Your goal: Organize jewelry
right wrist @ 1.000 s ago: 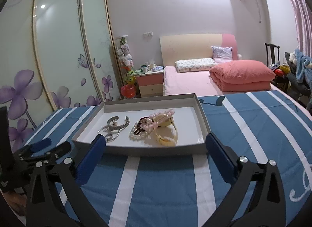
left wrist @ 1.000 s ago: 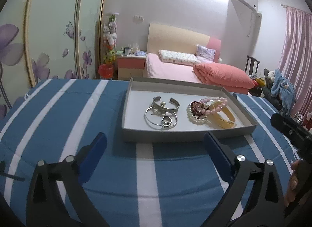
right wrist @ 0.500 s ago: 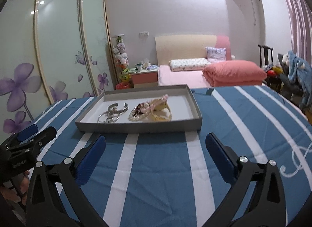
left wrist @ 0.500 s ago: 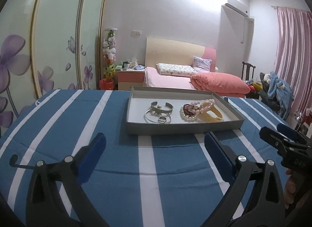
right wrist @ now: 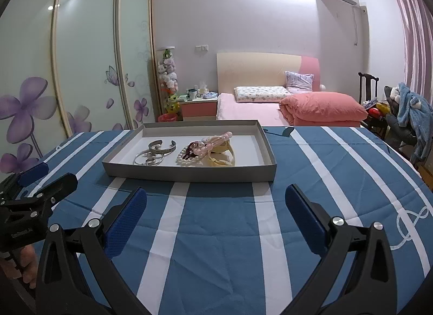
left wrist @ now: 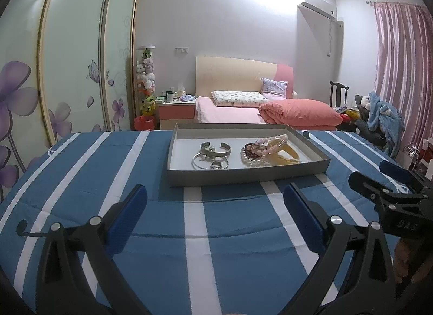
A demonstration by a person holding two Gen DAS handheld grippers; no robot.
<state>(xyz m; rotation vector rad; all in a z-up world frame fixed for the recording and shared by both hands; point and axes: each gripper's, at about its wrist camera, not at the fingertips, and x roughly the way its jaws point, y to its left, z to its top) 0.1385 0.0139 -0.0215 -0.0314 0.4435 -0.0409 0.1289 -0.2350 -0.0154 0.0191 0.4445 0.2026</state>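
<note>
We hold our left gripper [left wrist: 215, 206] and right gripper [right wrist: 216, 206] with jaws spread wide, grasping nothing, low in frame; the shallow grey cardboard tray [left wrist: 243, 177] sits mid-frame on the blue-and-white striped cloth [left wrist: 135, 169], holding silver bangles [left wrist: 213, 152] and pink and white bead bracelets [left wrist: 263, 148].

Tray [left wrist: 243, 177] on the tablecloth [left wrist: 81, 179], metal bangles [left wrist: 213, 154] left in it, bead bracelets [left wrist: 259, 151] right, bed [left wrist: 243, 110] behind

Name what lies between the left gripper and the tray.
Only bare striped cloth lies between the left gripper and the tray, as the left wrist view shows.
</note>
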